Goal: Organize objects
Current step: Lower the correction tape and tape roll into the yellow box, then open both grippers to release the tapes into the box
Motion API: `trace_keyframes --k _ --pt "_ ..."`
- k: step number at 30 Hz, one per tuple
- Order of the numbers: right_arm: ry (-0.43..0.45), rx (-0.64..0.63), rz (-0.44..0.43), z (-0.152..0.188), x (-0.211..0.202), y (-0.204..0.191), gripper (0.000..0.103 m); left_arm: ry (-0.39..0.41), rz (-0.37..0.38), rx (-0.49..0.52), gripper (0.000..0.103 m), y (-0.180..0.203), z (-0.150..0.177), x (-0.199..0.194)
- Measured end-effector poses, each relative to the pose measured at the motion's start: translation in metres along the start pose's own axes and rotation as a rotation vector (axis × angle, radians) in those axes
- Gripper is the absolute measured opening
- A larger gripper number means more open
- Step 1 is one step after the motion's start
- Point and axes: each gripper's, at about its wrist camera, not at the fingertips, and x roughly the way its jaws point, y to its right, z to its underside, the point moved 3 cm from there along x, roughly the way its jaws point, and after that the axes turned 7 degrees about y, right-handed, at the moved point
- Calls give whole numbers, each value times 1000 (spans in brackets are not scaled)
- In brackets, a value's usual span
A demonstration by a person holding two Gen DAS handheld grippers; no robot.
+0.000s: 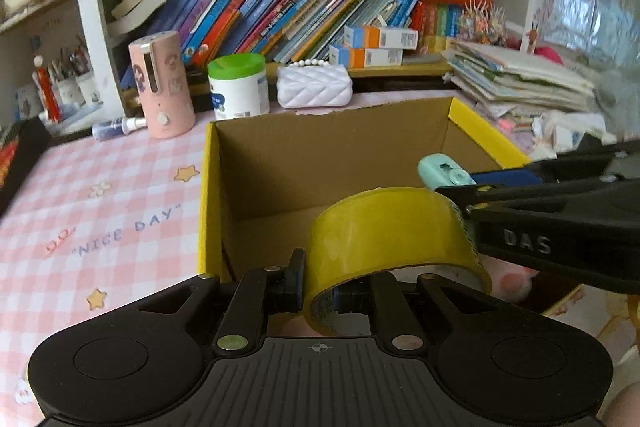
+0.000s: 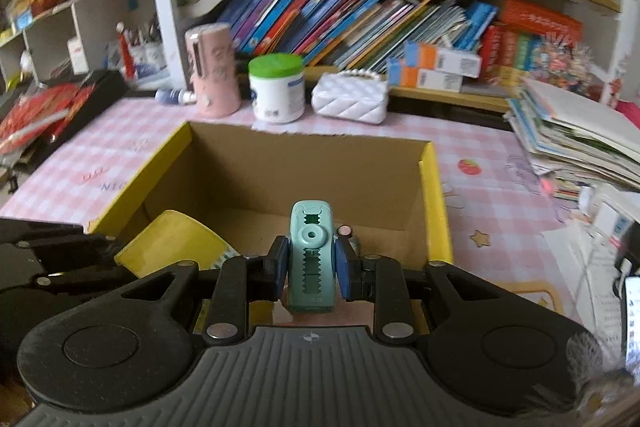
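Note:
An open cardboard box (image 1: 320, 163) with yellow rims sits on the pink checked table; it also shows in the right wrist view (image 2: 304, 167). My left gripper (image 1: 320, 287) is shut on the wall of a yellow tape roll (image 1: 384, 235) and holds it above the box's near edge. The roll also shows in the right wrist view (image 2: 176, 247). My right gripper (image 2: 310, 267) is shut on a mint green stapler-like tool (image 2: 311, 255), held upright over the box. The tool (image 1: 444, 173) and right gripper reach in from the right in the left wrist view.
A pink cylinder (image 1: 162, 83), a green-lidded white tub (image 1: 239, 87) and a white quilted purse (image 1: 314, 85) stand behind the box. Leaning books fill the shelf (image 1: 304, 15). A stack of papers (image 1: 524, 79) lies at right. Red packets (image 2: 36, 115) lie at left.

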Motion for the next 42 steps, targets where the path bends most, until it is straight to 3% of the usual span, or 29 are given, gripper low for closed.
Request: trace_keyframes --k 6,12,17,24,27,29,30,31,32,39,42 --pt "-46 -2 -13 -1 23 7 23 -28 -4 49 15 8 3 8" --pt "-86 -22 -29 2 39 9 23 -56 43 32 21 12 7 12" --pt "-137 -39 -59 3 52 7 23 -39 61 39 34 15 6 8" --pt "-217 -56 -90 4 63 6 23 -42 42 29 35 16 4 6" --pt "-213 -38 -95 5 60 7 25 -18 65 16 51 18 3 0" --pt "-197 -39 -87 4 56 7 30 -8 50 19 53 21 2 -4" --pt "-190 -35 -85 4 54 7 31 1 44 20 63 21 2 -7" --pt "-183 -25 -84 3 51 8 32 12 38 17 80 21 1 -10" --pt "-175 -10 -86 2 48 10 35 28 29 12 85 20 0 -14" --pt "-104 83 -63 -1 18 11 48 75 -15 -37 89 7 0 -42" --pt "-68 106 -39 -2 2 6 58 92 2 -54 90 1 2 -56"
